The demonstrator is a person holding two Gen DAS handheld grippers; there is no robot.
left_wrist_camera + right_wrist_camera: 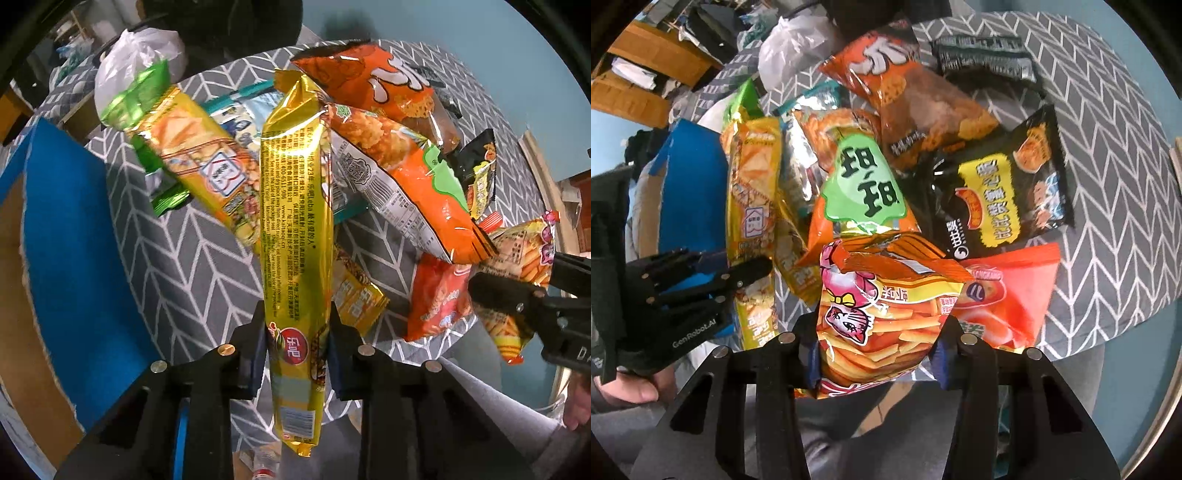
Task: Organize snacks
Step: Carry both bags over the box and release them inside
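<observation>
My left gripper (297, 354) is shut on a long gold cracker pack (295, 221) and holds it upright above the table; it also shows in the right wrist view (753, 310). My right gripper (875, 354) is shut on an orange fries bag with a pink cat (882, 314), lifted at the table's near edge; the bag also shows in the left wrist view (517, 280). Several snack bags lie piled on the round table: an orange-and-green rice cracker bag (862, 188), a black-and-yellow bag (1008, 192), a red bag (1008, 295), an orange chips bag (905, 96).
A blue cardboard box (70, 258) stands at the table's left, also in the right wrist view (690, 184). A grey chevron cloth (1115, 184) covers the table. A white plastic bag (136, 55) sits at the far side. A yellow-green pack (195, 158) lies by the box.
</observation>
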